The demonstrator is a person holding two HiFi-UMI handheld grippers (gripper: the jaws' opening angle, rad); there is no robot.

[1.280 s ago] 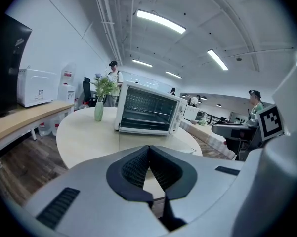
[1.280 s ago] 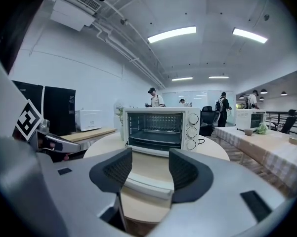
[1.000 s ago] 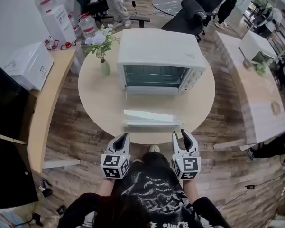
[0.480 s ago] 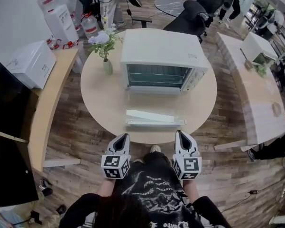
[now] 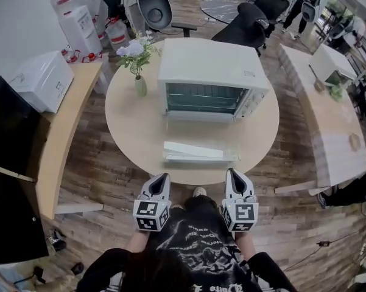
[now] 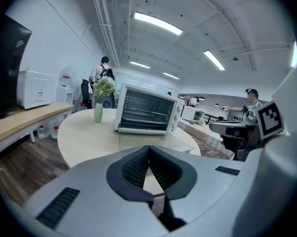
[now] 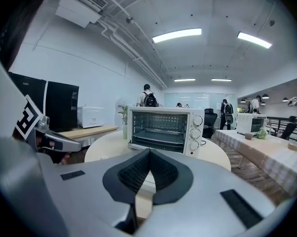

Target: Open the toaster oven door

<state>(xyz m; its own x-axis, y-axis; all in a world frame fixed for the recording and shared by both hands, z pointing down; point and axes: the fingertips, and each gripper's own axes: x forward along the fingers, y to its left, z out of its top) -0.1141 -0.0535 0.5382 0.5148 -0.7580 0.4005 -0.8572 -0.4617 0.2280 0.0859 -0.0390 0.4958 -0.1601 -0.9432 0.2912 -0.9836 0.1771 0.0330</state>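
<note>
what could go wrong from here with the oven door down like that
1. The glass door of the toaster oven lies flat and reaches toward the near edge of the table. A forward push by the left gripper or the right gripper, both shut and empty, could press down on it and strain the hinge.
2. The vase stands close to the oven's left side; a wide sweep there might tip it.
</note>
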